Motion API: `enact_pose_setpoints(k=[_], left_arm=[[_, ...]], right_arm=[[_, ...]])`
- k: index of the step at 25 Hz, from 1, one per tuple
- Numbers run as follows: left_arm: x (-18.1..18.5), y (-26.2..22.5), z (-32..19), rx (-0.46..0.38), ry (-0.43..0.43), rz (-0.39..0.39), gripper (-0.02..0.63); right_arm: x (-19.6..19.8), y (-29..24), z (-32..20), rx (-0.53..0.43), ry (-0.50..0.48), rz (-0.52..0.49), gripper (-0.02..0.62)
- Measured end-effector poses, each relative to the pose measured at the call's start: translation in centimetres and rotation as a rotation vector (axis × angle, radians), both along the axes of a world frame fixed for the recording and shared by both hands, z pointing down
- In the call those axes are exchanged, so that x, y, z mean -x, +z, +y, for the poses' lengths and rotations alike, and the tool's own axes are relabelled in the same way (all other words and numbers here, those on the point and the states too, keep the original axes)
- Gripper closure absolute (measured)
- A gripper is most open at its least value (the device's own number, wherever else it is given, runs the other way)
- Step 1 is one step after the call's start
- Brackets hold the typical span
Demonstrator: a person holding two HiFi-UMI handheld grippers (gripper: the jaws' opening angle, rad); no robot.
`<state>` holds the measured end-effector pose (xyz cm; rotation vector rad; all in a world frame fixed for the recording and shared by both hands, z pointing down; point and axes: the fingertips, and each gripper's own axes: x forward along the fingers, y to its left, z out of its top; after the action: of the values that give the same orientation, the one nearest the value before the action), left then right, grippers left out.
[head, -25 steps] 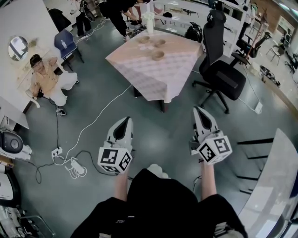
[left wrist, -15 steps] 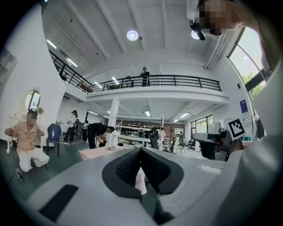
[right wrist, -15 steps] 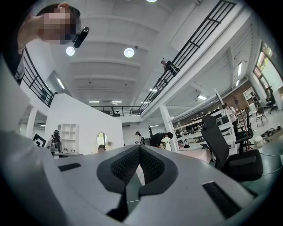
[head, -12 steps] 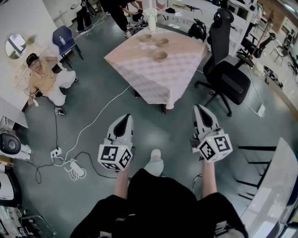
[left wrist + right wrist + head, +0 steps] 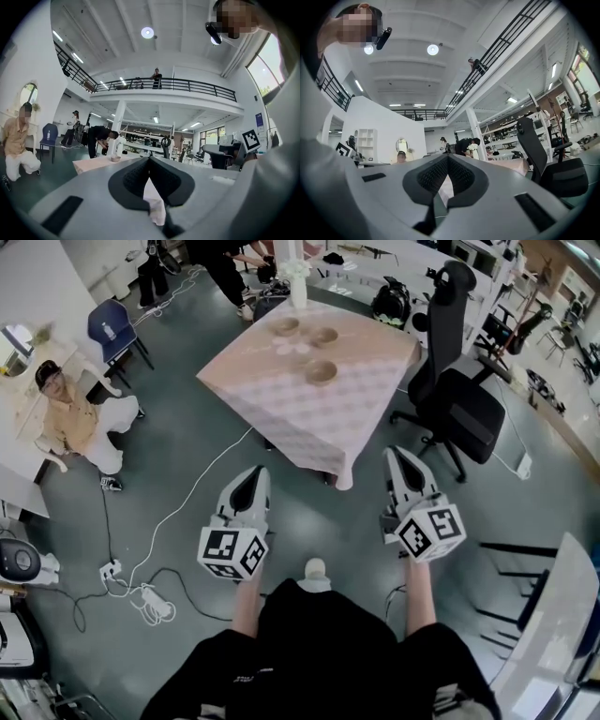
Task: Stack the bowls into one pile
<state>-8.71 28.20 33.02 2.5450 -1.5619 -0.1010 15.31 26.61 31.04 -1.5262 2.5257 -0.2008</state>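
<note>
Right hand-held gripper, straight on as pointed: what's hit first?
The right hand-held gripper likely meets the hanging side of the pink checked tablecloth; the black office chair stands off to its right. Depth unclear.

Grey floor (image 5: pixel 169 427), pink-clothed table (image 5: pixel 309 418), black office chair (image 5: pixel 464 409) beside it.

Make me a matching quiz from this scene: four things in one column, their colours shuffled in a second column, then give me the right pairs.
Things:
1. bowls
2. office chair
3. small chair at the far left
4. vase

Colours:
A. white
B. tan
C. blue
D. black

Pairs: 1-B, 2-D, 3-C, 4-A
</note>
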Motion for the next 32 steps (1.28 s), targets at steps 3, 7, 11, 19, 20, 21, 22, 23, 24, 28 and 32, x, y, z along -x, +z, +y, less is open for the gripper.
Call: enact_pose_setpoints(k=[3,7,11,19,20,21,22,23,24,28,32], left_arm=[[0.2,-0.1,-2.9,-0.007,0.019,0.005,0.609],[0.6,0.2,-6.0,-0.006,0.039,0.01,0.609],[1.1,0.8,-7.9,0.006,0.045,0.02,0.609],[2.1,2.6,-11.7,0.059,0.012,0.028,0.609],[2.4,2.9,-12.4,0.064,0.003,0.031,0.608],[2.6,3.2,-13.1,0.067,-0.006,0.033,0.609],[2.8,3.4,-13.9,0.071,-0.015,0.033,0.609],[3.1,3.6,-14.8,0.074,-0.024,0.033,0.609],[3.2,3.8,-15.7,0.078,-0.032,0.031,0.608],[3.0,4.1,-19.6,0.093,-0.057,0.028,0.609],[2.3,5.0,-24.1,0.122,-0.071,0.035,0.609]], right_arm=[[0.4,-0.2,-2.5,-0.002,0.012,0.008,0.603],[1.1,0.4,-5.1,0.009,0.025,0.013,0.603],[1.7,1.3,-7.1,0.032,0.028,0.019,0.603],[2.0,3.2,-12.1,0.09,0.018,0.024,0.603],[2.1,3.5,-13.0,0.095,0.014,0.023,0.603],[2.2,3.8,-13.9,0.099,0.01,0.023,0.603],[2.3,4.1,-14.9,0.102,0.005,0.023,0.603],[2.4,4.4,-16.0,0.104,-0.001,0.024,0.603],[2.5,4.6,-17.2,0.106,-0.007,0.026,0.603],[2.4,5.4,-21.9,0.13,-0.032,0.022,0.603],[2.2,6.2,-26.6,0.155,-0.06,0.026,0.603]])
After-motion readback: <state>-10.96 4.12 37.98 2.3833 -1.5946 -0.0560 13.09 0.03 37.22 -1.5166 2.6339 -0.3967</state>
